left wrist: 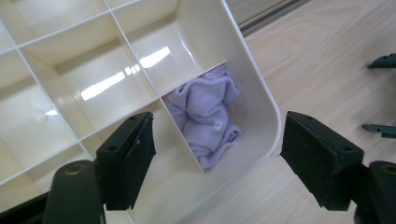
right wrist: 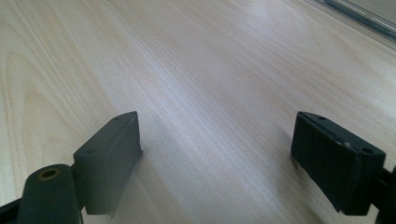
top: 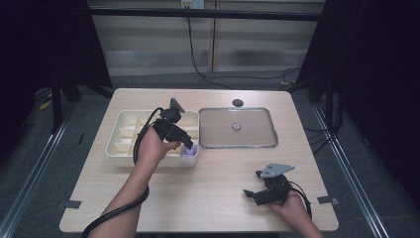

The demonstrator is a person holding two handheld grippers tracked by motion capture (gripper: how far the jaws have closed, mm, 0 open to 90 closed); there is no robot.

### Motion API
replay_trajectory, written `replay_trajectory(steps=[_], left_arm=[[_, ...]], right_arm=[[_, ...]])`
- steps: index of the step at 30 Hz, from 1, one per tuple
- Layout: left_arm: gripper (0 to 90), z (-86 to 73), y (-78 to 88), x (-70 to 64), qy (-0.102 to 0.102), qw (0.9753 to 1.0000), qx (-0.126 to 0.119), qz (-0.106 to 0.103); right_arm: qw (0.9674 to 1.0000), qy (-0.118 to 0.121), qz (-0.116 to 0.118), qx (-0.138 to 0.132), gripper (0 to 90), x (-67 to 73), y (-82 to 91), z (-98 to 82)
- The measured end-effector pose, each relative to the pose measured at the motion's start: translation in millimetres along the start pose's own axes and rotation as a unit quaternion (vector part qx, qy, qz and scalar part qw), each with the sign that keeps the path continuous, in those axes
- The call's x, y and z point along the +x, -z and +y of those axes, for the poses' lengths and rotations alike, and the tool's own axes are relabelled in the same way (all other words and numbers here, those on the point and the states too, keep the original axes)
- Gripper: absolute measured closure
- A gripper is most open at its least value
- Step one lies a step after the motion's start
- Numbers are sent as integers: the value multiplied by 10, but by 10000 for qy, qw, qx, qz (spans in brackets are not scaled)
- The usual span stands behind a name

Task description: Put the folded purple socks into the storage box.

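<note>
A person sits at a pale wooden bench point(top: 208, 188) holding a two-fingered gripper in each hand. The left gripper point(left wrist: 215, 154) hangs over the near right corner of a cream divided box point(top: 119, 148), which sits toward the bench's far left. Its fingers point(left wrist: 133, 158) stand wide apart with nothing between the pads.

Straight below and slightly ahead of those fingers, a crumpled lilac cloth point(left wrist: 208, 123) lies in the box's corner compartment, resting on the floor of that cell and against the outer wall. One finger hovers over the neighbouring cell, the other over the bench just outside the box rim, so the cloth lies between them but lower down. Its bunched shape runs roughly along the line the gripper looks down.

The right gripper point(top: 257, 191) rests low near the bench's near right corner, well apart from the box, fingers point(right wrist: 112, 149) wide apart and holding nothing. A shallow metal tray point(top: 237, 146) lies to the right of the box. The left hand is by far the nearer to the cloth.
</note>
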State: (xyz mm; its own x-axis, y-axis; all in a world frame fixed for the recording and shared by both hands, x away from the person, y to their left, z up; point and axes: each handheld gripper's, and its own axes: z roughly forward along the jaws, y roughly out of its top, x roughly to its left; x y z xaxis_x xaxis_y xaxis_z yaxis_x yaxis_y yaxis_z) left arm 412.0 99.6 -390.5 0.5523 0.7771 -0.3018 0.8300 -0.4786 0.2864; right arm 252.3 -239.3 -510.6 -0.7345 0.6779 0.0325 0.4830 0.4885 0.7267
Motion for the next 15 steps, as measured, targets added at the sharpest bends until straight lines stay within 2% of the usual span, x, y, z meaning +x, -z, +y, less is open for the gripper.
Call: replay_trajectory(steps=[8,15], left_arm=[[239,-70,33,22,53,10000,-12,-46],[238,-150,65,41,-19,10000,-41,-65]], right_arm=[[10000,1,0,-1,155,0,0,0],[10000,1,0,-1,155,0,0,0]])
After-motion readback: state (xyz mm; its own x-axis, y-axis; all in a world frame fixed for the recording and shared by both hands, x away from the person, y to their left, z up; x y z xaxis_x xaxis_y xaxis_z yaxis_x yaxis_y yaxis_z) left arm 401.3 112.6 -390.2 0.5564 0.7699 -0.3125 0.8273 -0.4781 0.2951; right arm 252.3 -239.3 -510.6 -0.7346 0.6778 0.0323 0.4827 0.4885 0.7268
